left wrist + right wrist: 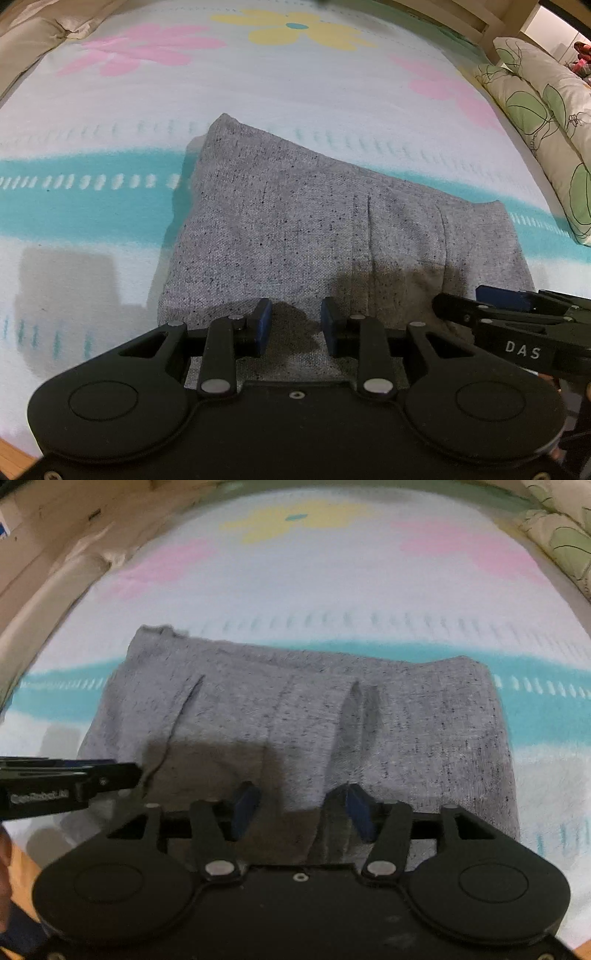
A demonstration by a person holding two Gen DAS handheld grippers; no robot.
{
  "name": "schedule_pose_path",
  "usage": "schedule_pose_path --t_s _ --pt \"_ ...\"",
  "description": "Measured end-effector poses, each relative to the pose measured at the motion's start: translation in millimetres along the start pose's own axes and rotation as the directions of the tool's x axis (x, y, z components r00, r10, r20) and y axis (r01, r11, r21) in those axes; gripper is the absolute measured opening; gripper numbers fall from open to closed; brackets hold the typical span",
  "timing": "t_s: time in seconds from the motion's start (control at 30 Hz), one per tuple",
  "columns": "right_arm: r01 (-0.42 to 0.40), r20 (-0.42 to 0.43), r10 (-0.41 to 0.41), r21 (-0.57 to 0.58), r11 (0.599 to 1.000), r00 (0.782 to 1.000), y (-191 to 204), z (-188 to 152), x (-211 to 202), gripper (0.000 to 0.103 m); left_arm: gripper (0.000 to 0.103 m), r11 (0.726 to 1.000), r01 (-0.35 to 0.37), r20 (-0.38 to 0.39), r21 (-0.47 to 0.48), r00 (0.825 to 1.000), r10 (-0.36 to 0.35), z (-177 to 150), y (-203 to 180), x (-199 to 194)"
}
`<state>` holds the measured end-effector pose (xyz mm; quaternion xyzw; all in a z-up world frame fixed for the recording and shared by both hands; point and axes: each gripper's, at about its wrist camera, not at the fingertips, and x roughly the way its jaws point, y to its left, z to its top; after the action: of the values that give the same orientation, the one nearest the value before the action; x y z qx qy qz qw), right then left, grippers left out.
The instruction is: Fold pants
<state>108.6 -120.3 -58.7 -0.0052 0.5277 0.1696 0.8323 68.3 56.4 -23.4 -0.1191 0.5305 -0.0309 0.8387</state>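
The grey speckled pants (295, 229) lie folded into a compact block on the flowered bed sheet (92, 122). They also show in the right wrist view (314, 716), with creases across the top. My left gripper (295, 326) is open, its blue pads (263, 325) just above the near edge of the pants, holding nothing. My right gripper (299, 812) is open over the near edge too, empty. Each gripper shows in the other's view: the right one (517, 321) at the lower right, the left one (66, 779) at the left.
Floral pillows (535, 122) lie along the right side of the bed. A beige cushion (44, 33) and a wooden bed frame (48, 528) run along the far left. The wooden edge (14, 458) shows at the near left.
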Motion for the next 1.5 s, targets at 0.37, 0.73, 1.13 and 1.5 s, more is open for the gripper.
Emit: schedule_pose_path --t_s 0.37,0.73,1.13,1.5 --pt "-0.119 -0.070 0.134 0.181 0.976 0.989 -32 11 13 0.069 0.037 0.998 -0.047 0.116 0.045 0.992 0.041 7 -2 -26" --pt "-0.056 0.094 0.082 -0.249 0.967 0.992 37 19 -59 0.010 0.037 0.982 -0.065 0.149 -0.178 0.985 0.092 30 48 -36" --pt "0.166 -0.026 -0.170 -0.108 0.980 0.985 -23 18 -36 0.012 0.037 0.995 -0.045 0.119 -0.094 0.991 0.056 28 22 -23" --pt "0.225 -0.033 -0.227 -0.052 0.973 0.973 -30 8 -20 0.040 0.038 0.993 -0.100 0.038 0.066 0.995 0.097 17 -8 2"
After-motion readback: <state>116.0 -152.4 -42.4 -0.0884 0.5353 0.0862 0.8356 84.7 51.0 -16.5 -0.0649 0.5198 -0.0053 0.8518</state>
